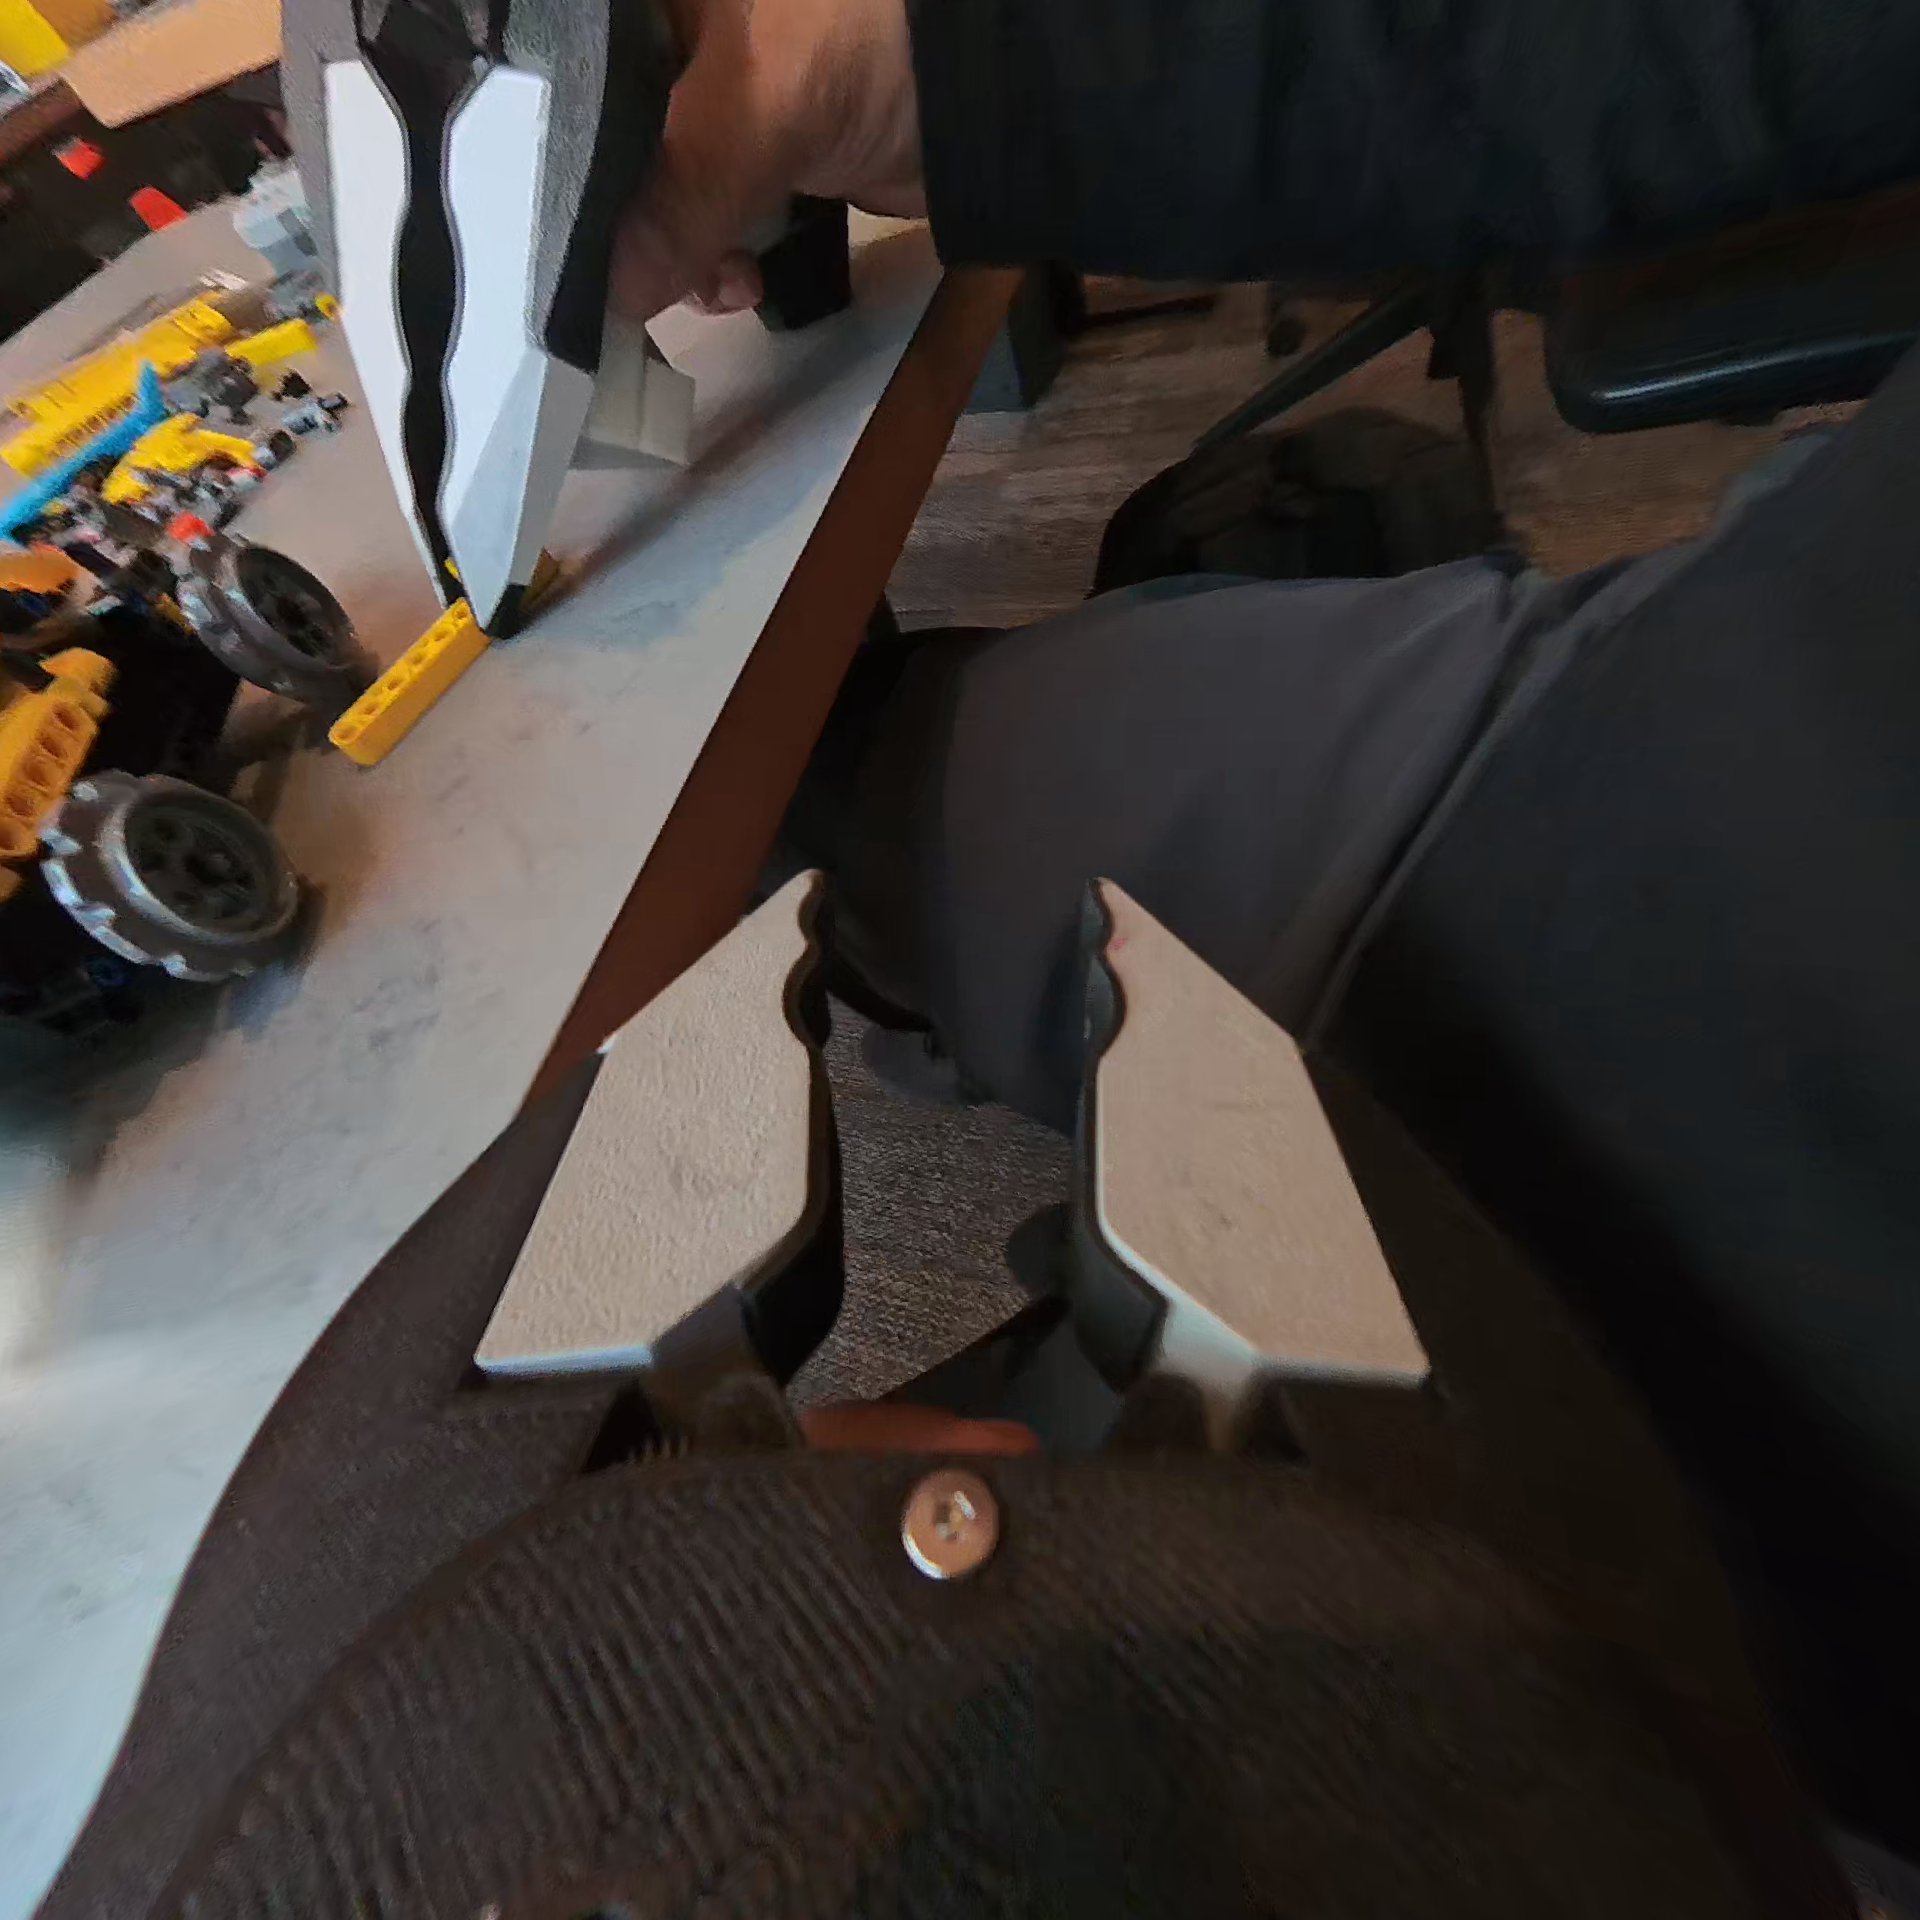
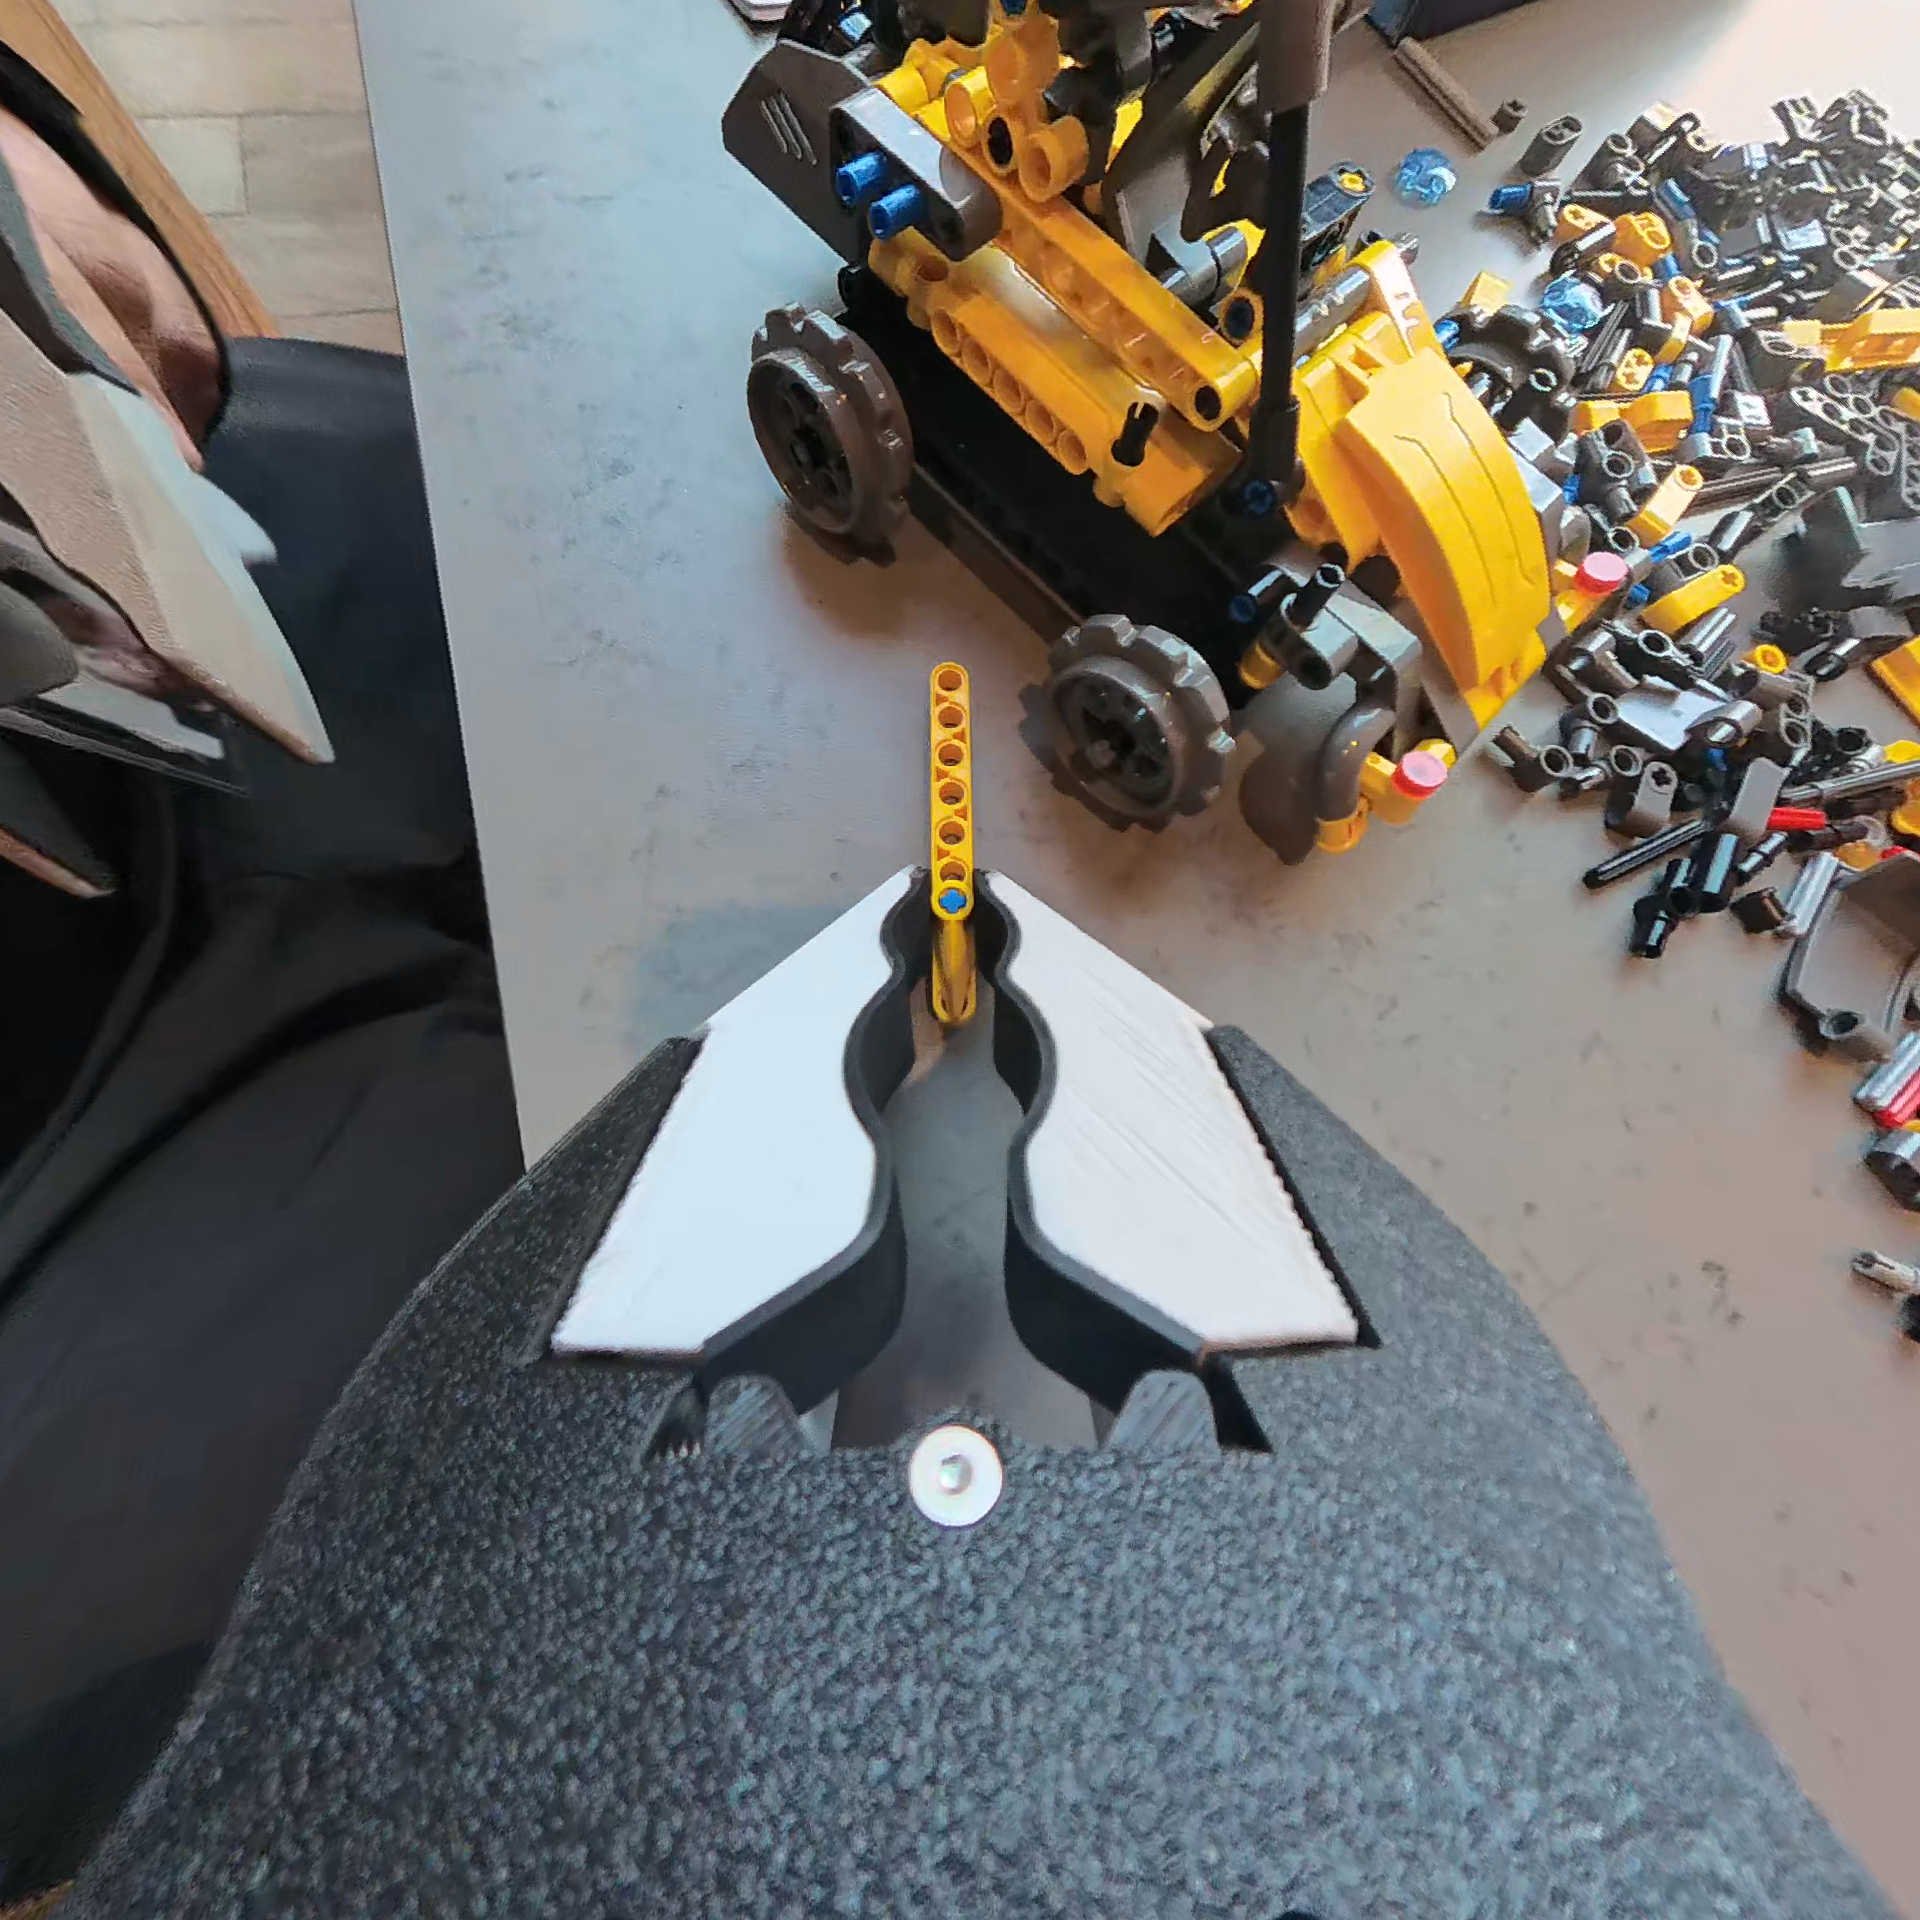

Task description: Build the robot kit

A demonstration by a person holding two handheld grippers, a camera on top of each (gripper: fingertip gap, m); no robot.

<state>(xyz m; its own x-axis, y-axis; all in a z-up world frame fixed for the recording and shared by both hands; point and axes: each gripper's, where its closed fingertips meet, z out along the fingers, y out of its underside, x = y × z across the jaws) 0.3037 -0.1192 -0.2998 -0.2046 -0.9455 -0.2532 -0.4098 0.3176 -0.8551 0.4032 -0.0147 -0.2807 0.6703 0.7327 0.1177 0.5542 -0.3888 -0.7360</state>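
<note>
My right gripper is shut on the near end of a thin yellow beam with a row of holes and a blue pin. The beam points away from me, low over the grey table, just short of a yellow and black toy vehicle. In the left wrist view the right gripper pinches the same beam, whose far end lies on the table. My left gripper is open and empty, off the table's edge above a person's dark-trousered lap. It also shows in the right wrist view.
A dense pile of small black, grey, yellow and blue building parts lies right of the vehicle. The table's brown edge runs diagonally by the left gripper. A hand holds the right gripper. Chair legs stand on carpet.
</note>
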